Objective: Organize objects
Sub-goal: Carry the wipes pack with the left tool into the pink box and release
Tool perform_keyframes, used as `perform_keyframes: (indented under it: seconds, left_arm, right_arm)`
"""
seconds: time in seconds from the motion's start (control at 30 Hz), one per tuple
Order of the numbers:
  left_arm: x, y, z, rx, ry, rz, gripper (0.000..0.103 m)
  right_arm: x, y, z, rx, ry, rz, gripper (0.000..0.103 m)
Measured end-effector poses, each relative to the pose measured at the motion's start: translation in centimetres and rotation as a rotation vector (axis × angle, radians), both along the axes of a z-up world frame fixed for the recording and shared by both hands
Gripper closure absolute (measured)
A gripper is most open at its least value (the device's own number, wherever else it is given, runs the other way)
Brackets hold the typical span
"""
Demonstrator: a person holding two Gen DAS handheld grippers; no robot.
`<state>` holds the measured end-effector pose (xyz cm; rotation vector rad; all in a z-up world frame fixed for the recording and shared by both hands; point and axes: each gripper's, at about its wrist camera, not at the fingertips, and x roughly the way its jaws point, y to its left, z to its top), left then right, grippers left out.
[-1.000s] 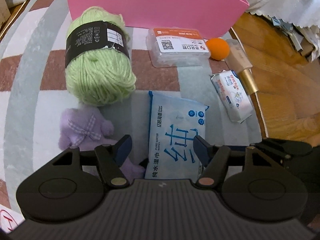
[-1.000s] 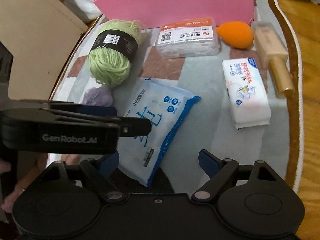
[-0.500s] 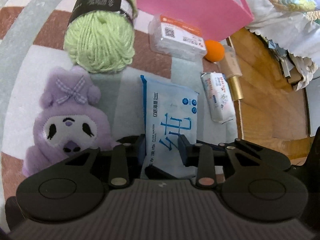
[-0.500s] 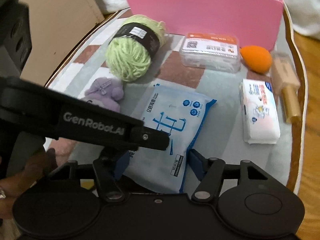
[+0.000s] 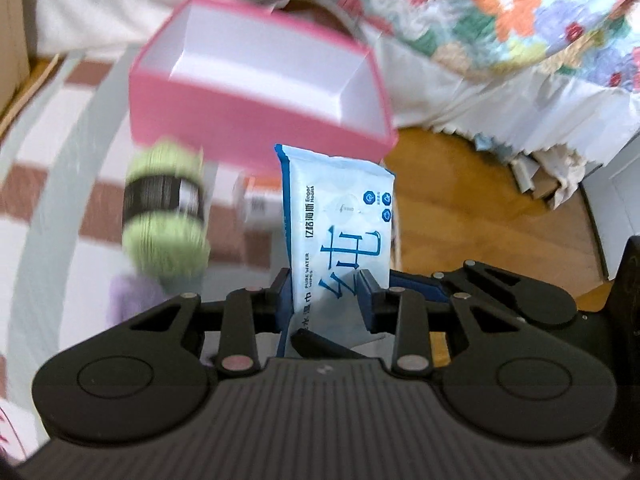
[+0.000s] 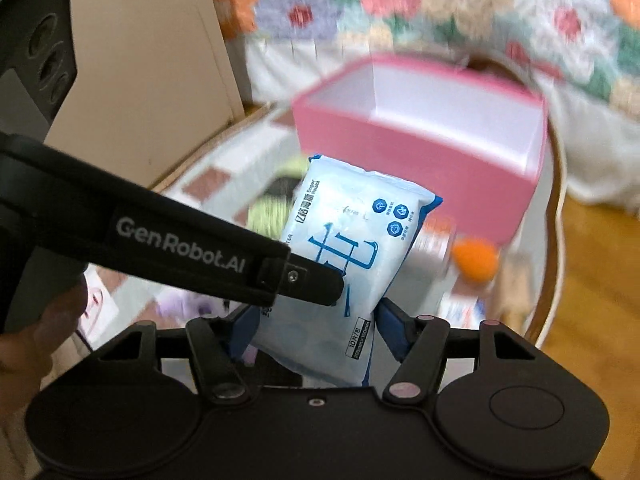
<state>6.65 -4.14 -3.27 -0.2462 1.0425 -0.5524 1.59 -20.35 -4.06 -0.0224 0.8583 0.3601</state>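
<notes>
While blur is smearing much of the scene, the purple plush toy is lying low at the left on the striped rug, with the green yarn ball just beyond it. Further back, the pink box is standing open on the rug, its pale inside showing. Nearer the middle, the left gripper is pinching the lower end of the wet wipes pack between its blue pads, and the pack is standing up off the rug in front of the box. From the right wrist view, the right gripper is also closing narrowly around the same pack's lower end, the left tool crossing in front of it. Rightward, the orange sponge is resting near the box's corner, and wooden floor is showing beyond the rug.
</notes>
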Motion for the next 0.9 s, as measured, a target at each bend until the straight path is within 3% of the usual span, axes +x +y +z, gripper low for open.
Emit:
perform_keyframes:
  seconds: [0.23,0.43,0.63,0.83,0.9]
  left_arm:
    - [3.7,-1.7,5.2,0.015,-0.072,-0.013,0.07]
    - [8.4,-4.3,6.8,0.004,-0.072,-0.021,0.07]
    - [13.3,-8.1,5.5,0.033,-0.107,-0.05,0.07]
    - [19.1,-10.6,1.8,0.0,-0.051,-0.013,0.07]
    - [21.0,-10.8,0.3,-0.025,0.003,0.015,0.07]
  right_arm:
    - [4.0,-2.0,5.0,-0.017,-0.078,0.015,0.042]
    - [9.1,-4.5,7.2,-0.034,-0.076,0.008,0.046]
    - [14.3,-7.7,6.6,-0.026,-0.033,-0.057,0.051]
    - [20.5,-10.0,3.3,-0.01,0.031,-0.129,0.052]
    - [22.0,-10.5,2.2,0.005,0.062,-0.161,0.052]
